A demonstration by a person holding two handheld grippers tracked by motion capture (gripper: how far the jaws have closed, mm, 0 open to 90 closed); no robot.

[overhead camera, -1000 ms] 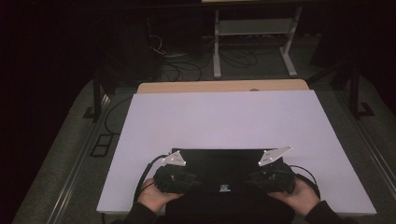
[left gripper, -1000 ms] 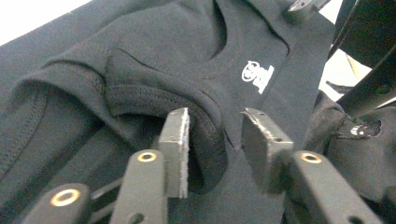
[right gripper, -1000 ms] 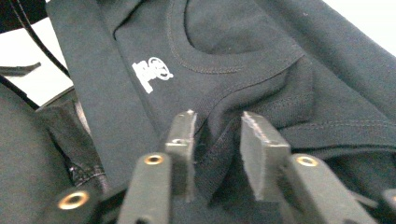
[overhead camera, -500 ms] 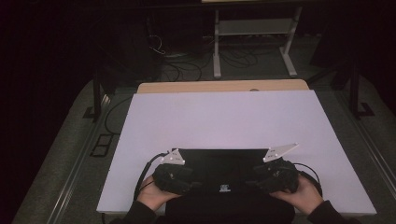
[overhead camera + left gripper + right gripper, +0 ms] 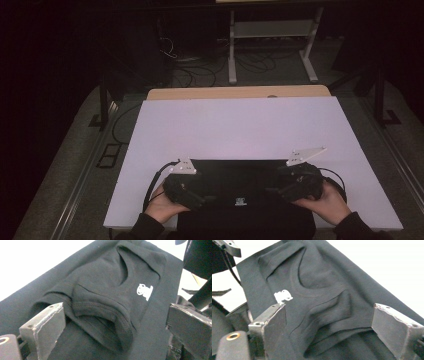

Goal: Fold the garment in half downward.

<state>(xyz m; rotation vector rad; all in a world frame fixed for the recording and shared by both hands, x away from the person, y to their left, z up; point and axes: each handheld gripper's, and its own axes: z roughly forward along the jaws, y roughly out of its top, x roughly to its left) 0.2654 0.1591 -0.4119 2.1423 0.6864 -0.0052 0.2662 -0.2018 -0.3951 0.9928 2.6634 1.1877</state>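
A black garment (image 5: 235, 182) with a small white logo (image 5: 145, 291) lies at the bench's (image 5: 240, 125) six o'clock edge, rumpled around the neckline; it looks unfolded, so any folding remains ahead. The left gripper (image 5: 115, 322) at seven o'clock and the right gripper (image 5: 329, 320) at five o'clock angle inward, jaws wide apart over bunched cloth, gripping nothing

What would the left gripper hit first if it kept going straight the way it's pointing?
Probably the raised fold of the black garment, bunched between the open left gripper's jaws; depth is hard to judge.
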